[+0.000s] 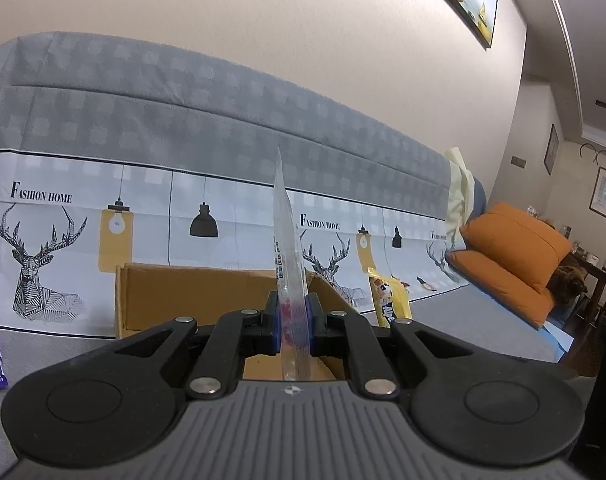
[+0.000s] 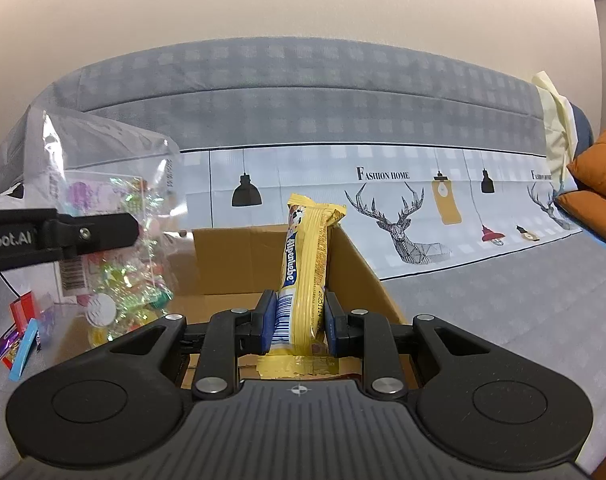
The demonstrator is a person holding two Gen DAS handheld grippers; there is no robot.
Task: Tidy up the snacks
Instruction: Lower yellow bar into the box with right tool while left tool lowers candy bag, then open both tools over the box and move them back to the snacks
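Above the open box [image 2: 287, 264] on the sofa [image 2: 503, 312], both tongs carry snacks ready to drop in: the left tongs [image 1: 294, 320] pinch a clear candy bag [image 2: 115, 240] edge-on, the right tongs [image 2: 299, 320] clamp a yellow bar [image 2: 307, 264] upright.

The sofa cover [image 2: 383, 184] carries "FASHION HOME" in black capitals above each printed deer; the left wrist view shows the words at least twice. The yellow snack stick [image 2: 307, 264] reads "Alpenliebe" on a blue band, with a barcode below and a side date, perhaps "2025.11.14". The black arm of the left tongs [image 2: 91, 234] shows "obot.AI".
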